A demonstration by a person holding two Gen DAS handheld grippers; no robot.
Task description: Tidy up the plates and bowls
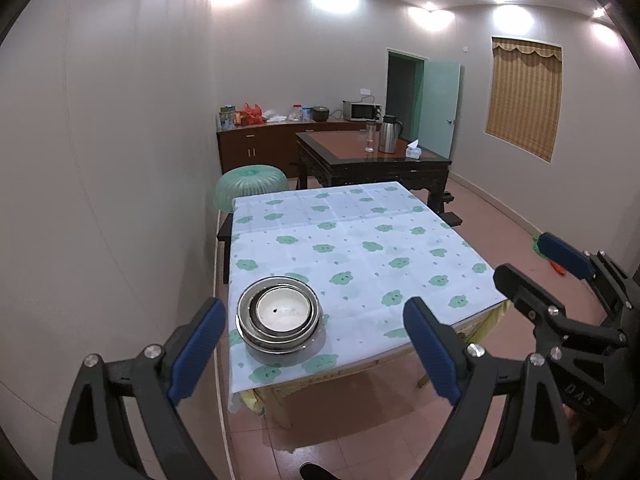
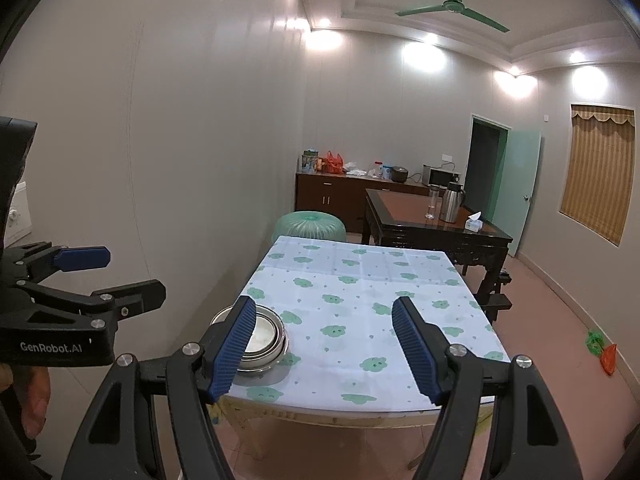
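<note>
My left gripper is spread wide with nothing between its blue pads, and my right gripper is spread too, likewise empty; neither touches anything on the table.

The stack of bowls sits at the lower left of the left wrist frame, near the closest left corner of the table, which wears a pale cloth printed with green shapes. In the right wrist frame the same stack shows at lower left of centre, partly hidden behind my left-hand pad. It is a nest: a wide steel bowl at the bottom, further steel rims inside it (I cannot count exactly how many), and at the centre a white bowl. The white bowl holds nothing but a small dark speck on its floor. All the bowls stand upright, mouths facing up; being round, the stack has no long axis along the table, only the vertical one through its centre.

In the left wrist frame my right gripper appears at the right edge, off the table's side. In the right wrist frame the left one appears at the left edge, with my hand below it.
</note>
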